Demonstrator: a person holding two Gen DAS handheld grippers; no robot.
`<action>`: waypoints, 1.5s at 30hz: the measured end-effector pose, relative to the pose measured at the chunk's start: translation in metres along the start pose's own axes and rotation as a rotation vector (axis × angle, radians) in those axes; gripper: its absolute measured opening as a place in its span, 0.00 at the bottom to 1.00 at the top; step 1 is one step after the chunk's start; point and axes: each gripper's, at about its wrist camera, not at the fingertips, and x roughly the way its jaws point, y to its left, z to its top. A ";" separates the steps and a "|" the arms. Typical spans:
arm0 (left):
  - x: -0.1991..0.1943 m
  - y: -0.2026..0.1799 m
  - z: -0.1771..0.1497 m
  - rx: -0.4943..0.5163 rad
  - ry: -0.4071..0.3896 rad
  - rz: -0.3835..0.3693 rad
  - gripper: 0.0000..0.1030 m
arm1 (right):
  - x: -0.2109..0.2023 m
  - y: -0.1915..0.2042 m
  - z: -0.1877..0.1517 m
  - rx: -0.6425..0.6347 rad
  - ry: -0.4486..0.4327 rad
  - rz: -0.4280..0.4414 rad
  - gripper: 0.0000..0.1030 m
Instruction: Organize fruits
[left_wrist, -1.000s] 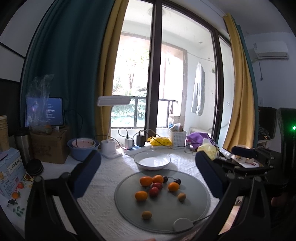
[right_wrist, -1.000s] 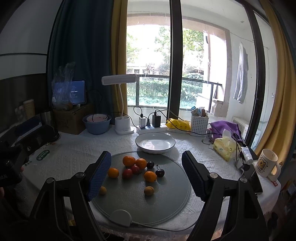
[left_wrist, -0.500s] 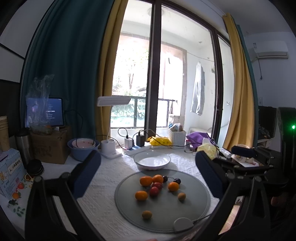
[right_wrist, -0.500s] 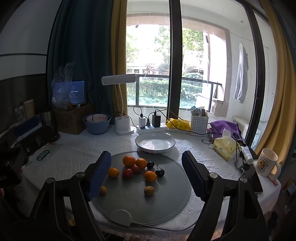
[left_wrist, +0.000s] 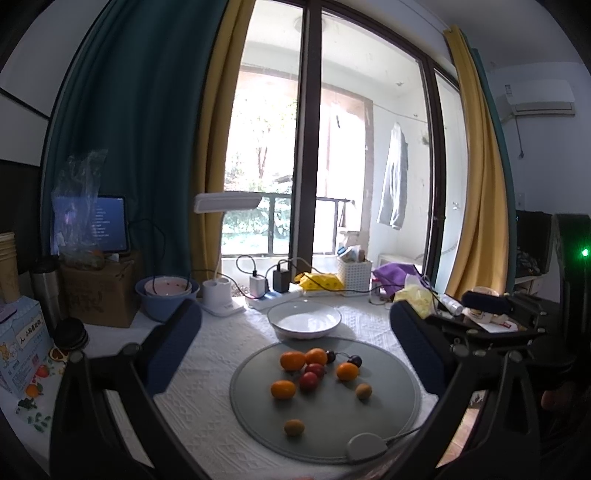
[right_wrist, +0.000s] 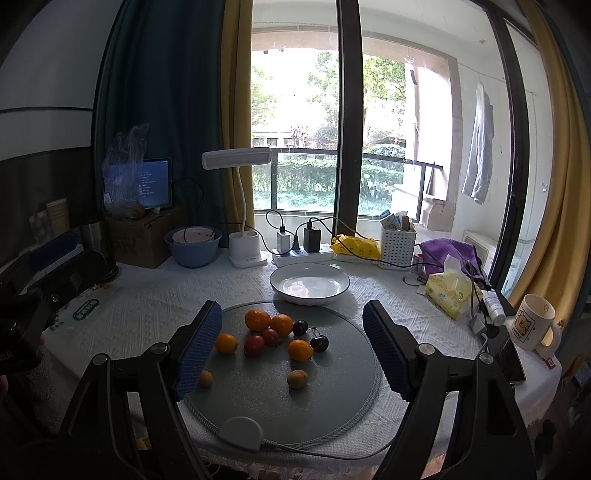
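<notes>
Several small fruits lie on a round grey mat (left_wrist: 388, 402) (right_wrist: 332, 398): orange ones (left_wrist: 292, 360) (right_wrist: 257, 319), red ones (left_wrist: 308, 381) (right_wrist: 254, 344), two dark cherries (left_wrist: 354, 360) (right_wrist: 319, 343) and two brownish ones (left_wrist: 294, 427) (right_wrist: 297, 379). An empty white plate (left_wrist: 304, 319) (right_wrist: 309, 283) stands just behind the mat. My left gripper (left_wrist: 295, 350) is open and empty, held above the mat. My right gripper (right_wrist: 291, 350) is open and empty, above the mat's front.
A desk lamp (right_wrist: 243, 206), blue bowl (right_wrist: 193, 246), power strip (right_wrist: 303, 254), white basket (right_wrist: 397, 243), tissue pack (right_wrist: 448, 291) and mug (right_wrist: 532, 326) ring the table's back and right. A cardboard box (left_wrist: 99, 291) and carton (left_wrist: 22, 343) stand left.
</notes>
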 end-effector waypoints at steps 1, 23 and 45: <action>0.000 -0.001 0.000 0.001 0.000 0.000 1.00 | 0.000 0.000 0.000 0.001 0.000 0.001 0.79; 0.000 -0.002 0.000 0.003 0.009 -0.003 1.00 | 0.000 -0.001 -0.001 0.003 0.008 0.000 0.79; 0.082 -0.008 -0.063 -0.007 0.355 -0.037 0.99 | 0.082 -0.039 -0.037 0.110 0.226 -0.032 0.79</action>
